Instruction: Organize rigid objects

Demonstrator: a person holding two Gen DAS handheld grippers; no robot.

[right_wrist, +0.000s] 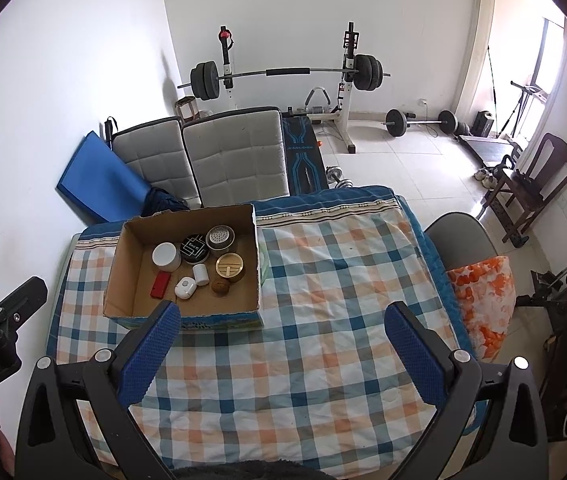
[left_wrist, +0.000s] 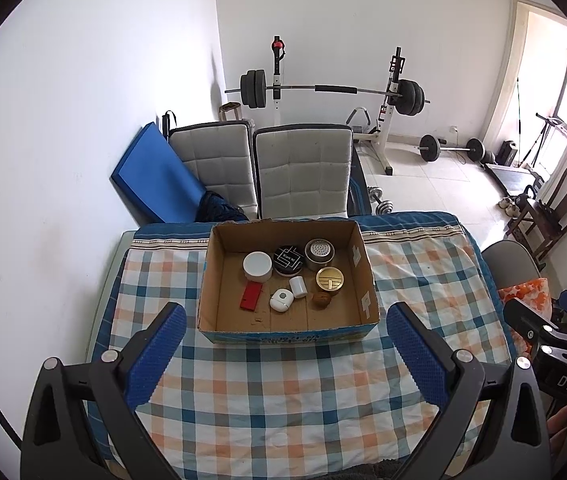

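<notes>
"DAS" on right hand-held gripper (left_wrist: 563, 376), cardboard box (left_wrist: 219, 280)

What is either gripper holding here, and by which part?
Nothing is held. The left gripper and right gripper are both open above the checked cloth, short of the cardboard box.

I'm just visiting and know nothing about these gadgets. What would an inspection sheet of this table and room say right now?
Surface: table under a checked cloth, wrinkled, bare in front of the box.
Job's things: open cardboard box holding a white jar, black tin, silver tin, gold tin, red case, small white cylinder, round white gadget and brown lump.
Clutter: nothing seen on the cloth.
Grippers: left gripper and right gripper both open, empty, above the cloth.
Cables: nothing seen.
Surroundings: two padded chairs, barbell rack, blue mat.
</notes>
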